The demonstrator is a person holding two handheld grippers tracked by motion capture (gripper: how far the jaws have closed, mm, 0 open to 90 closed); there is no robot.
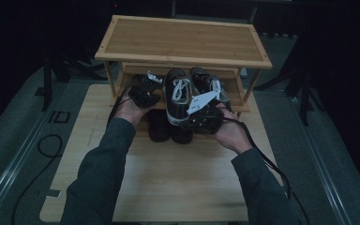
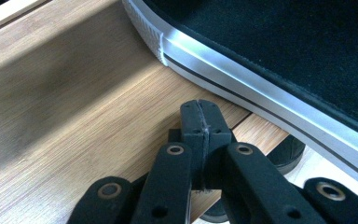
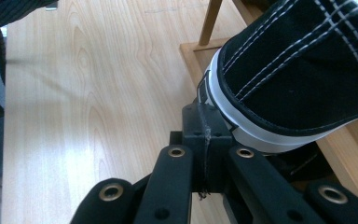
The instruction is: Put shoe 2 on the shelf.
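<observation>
Two black sneakers with white soles and laces stand side by side on the middle shelf of a bamboo shoe rack (image 1: 183, 40): a left sneaker (image 1: 177, 96) and a right sneaker (image 1: 207, 80). My left gripper (image 1: 145, 93) hovers over the shelf just left of them. Its jaws are shut and hold nothing (image 2: 200, 112), close to the white sole (image 2: 261, 88) without touching it. My right gripper (image 1: 205, 117) sits at the sneakers' near ends. It is shut (image 3: 203, 119), and its tips rest against the white heel of a sneaker (image 3: 298, 74).
The rack stands at the far end of a pale wooden table (image 1: 168, 173). Two dark shoes (image 1: 159, 126) sit on the level below, under the sneakers. A rack leg (image 3: 212, 21) rises beyond the right gripper. Dark floor and cables surround the table.
</observation>
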